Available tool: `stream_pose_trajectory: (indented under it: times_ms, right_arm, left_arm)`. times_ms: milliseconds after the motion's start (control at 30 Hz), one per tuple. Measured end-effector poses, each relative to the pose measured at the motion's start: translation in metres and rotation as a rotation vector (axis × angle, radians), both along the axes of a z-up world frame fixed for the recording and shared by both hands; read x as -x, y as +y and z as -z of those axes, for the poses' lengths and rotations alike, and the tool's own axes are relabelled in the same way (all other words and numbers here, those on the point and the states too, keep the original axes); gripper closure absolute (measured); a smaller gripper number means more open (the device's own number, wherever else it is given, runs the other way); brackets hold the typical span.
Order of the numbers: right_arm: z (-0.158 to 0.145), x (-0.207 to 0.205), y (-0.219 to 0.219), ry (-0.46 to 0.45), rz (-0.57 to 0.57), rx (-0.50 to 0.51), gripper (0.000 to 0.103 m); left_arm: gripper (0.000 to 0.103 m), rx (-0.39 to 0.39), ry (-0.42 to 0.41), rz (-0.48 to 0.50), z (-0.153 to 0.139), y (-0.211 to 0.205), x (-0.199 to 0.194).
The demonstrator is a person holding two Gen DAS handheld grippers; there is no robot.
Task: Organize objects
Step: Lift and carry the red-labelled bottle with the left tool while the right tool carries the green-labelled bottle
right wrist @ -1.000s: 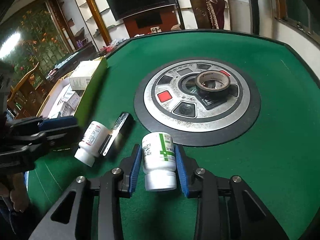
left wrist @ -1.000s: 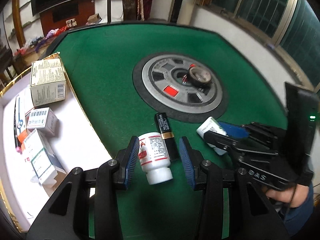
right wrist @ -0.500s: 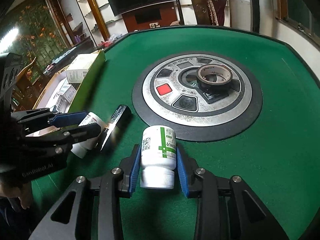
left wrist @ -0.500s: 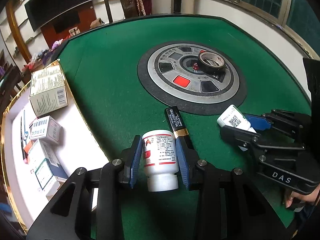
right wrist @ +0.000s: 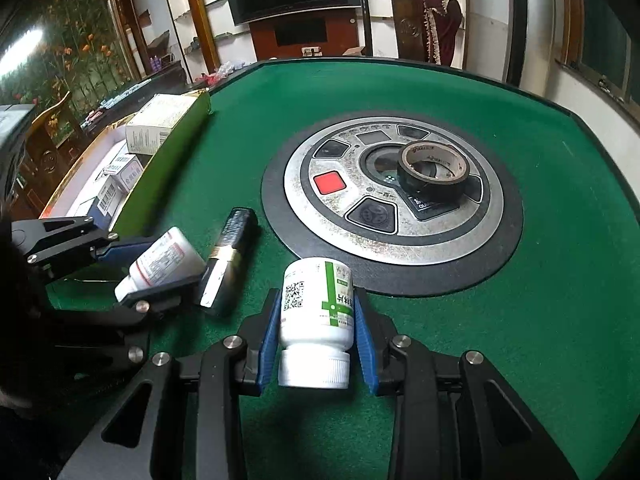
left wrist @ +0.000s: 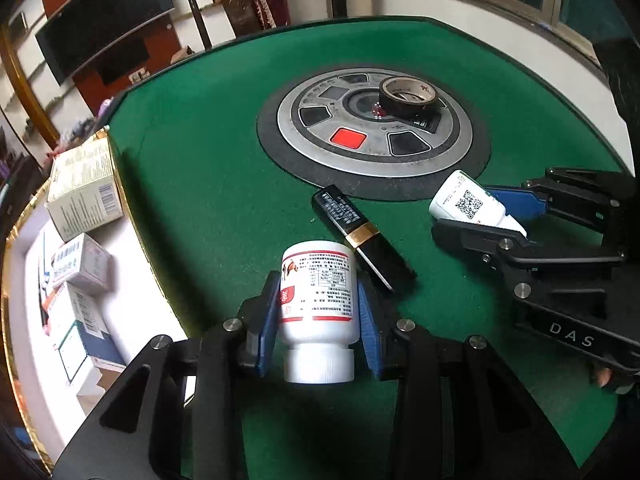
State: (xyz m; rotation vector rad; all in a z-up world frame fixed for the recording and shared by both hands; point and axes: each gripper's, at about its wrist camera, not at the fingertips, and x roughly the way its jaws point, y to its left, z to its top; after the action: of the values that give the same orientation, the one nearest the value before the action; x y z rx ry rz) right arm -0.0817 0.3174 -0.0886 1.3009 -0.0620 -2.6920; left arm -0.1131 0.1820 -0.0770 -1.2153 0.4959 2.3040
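Note:
My left gripper [left wrist: 318, 308] is shut on a white bottle with a red label [left wrist: 316, 276], its cap toward the camera and both blue pads pressed on its sides. The right wrist view shows this gripper [right wrist: 156, 264] and the red-label bottle [right wrist: 164, 258] low over the green felt. My right gripper [right wrist: 316, 316] is shut on a white bottle with a green label [right wrist: 320, 296], which appears at the right of the left wrist view [left wrist: 464, 200]. A black tube with a gold band [left wrist: 360, 236] lies on the felt between the two bottles.
A roll of dark tape [right wrist: 434, 166] rests on the round metal disc [left wrist: 360, 140] in the middle of the table. Left of the felt, a white tray with a gold rim [left wrist: 132, 280] holds several medicine boxes [left wrist: 84, 192]. A chair and a TV stand behind the table.
The left gripper's fingers closed from wide apart onto the red-label bottle and sank a little toward the felt. The right gripper kept its hold on the green-label bottle and barely moved.

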Motion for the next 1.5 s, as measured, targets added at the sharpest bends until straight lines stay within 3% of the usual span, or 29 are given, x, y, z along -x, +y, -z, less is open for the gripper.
stream_pose_trajectory:
  times_ms: [333,767,1233,1500]
  right_arm:
    - [0.002,-0.003,-0.007,0.013,0.012,-0.057,0.069]
    - [0.0,-0.001,-0.007,0.008,0.027,-0.043,0.069]
    - [-0.018,-0.012,0.009,0.072,0.065,0.068,0.07]
    - [-0.023,-0.014,0.01,0.087,0.063,0.083,0.07]
  left_arm:
    - [0.068,-0.026,0.049,-0.018,0.003,0.003,-0.005]
    - [0.068,-0.043,0.077,-0.012,0.005,0.006,-0.006]
    - [0.068,-0.056,0.095,-0.004,0.0,0.007,-0.01]
    - [0.068,-0.071,0.121,-0.008,-0.008,0.003,-0.013]
